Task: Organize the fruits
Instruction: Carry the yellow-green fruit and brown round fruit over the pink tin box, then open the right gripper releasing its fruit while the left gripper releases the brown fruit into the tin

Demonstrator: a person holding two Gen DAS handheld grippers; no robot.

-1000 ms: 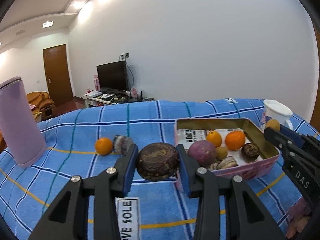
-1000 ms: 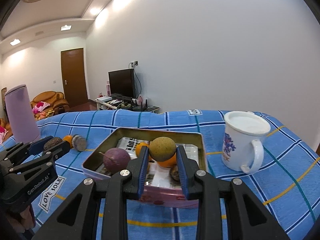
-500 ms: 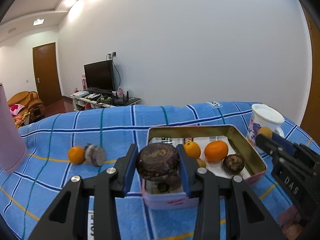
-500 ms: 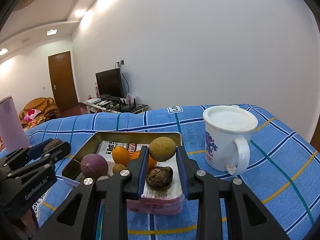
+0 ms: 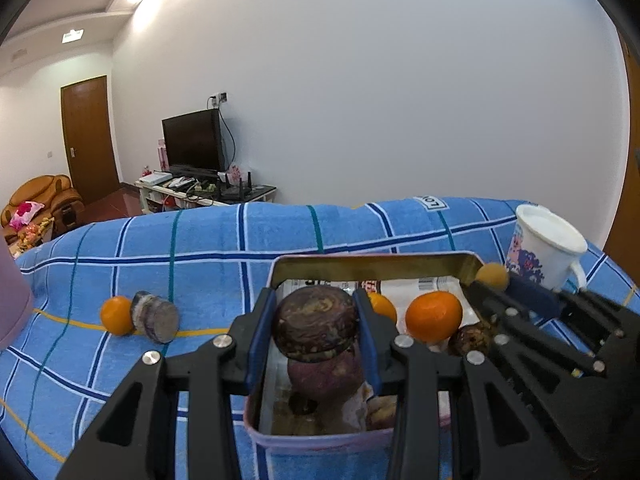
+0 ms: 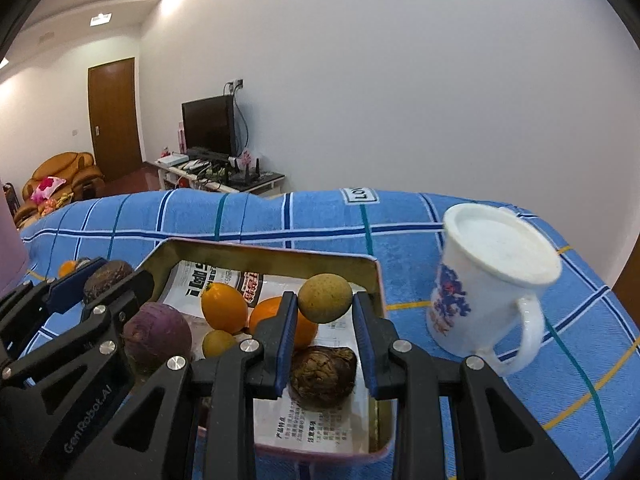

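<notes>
My left gripper [image 5: 316, 322] is shut on a dark brown mottled fruit [image 5: 315, 322] and holds it above the near end of the pink tin tray [image 5: 376, 266]. My right gripper [image 6: 325, 310] is shut on a small yellow-green fruit [image 6: 325, 298], held above the tray's right side [image 6: 264, 255]. In the tray lie a purple fruit [image 6: 157, 336], oranges [image 6: 223, 307], a small yellow fruit [image 6: 218, 343] and a brown wrinkled fruit [image 6: 323, 375] on printed paper. An orange [image 5: 115, 315] and a grey-purple cut piece [image 5: 157, 322] lie on the cloth left of the tray.
A blue checked cloth [image 5: 200, 240] covers the table. A white lidded mug [image 6: 490, 280] stands right of the tray. A pink cylinder [image 5: 12, 304] stands at the far left. A TV and cabinet stand by the wall behind.
Both grippers have moved forward and over the tray with their fruits still held. The left gripper has swung right, from beside the tray to above its near end.
</notes>
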